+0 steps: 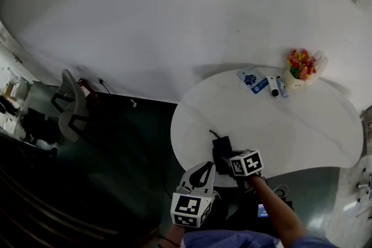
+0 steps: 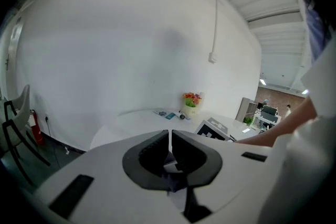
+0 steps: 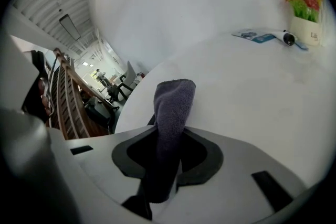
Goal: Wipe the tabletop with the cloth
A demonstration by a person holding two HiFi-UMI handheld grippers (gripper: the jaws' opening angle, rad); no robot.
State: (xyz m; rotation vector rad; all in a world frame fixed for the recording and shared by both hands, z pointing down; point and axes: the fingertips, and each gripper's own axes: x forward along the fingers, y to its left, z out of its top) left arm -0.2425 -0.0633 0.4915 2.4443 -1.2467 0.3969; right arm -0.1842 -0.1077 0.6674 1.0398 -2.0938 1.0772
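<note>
Head view: you are holding the right tool (image 1: 228,158) at the near rim of the rounded white tabletop (image 1: 302,125), with the dark cloth (image 1: 222,146) lying just inside that edge. The left tool (image 1: 200,176) is hanging off the tabletop, over the dark floor (image 1: 133,148). A wide bare stretch is lying open between the cloth and the flower pot (image 1: 300,65), leaflet (image 1: 251,79) and small cylinder (image 1: 274,87), which are sitting along the far edge by the wall.

Left gripper view: the left tool (image 2: 169,136) is sitting with its jaws pressed together, gripping nothing, and pointing over the tabletop (image 2: 134,122).

Right gripper view: the right tool (image 3: 171,135) is pinching the cloth (image 3: 174,102), which is standing up between its jaws; bare tabletop (image 3: 252,97) is running on to the flower pot (image 3: 303,19).
</note>
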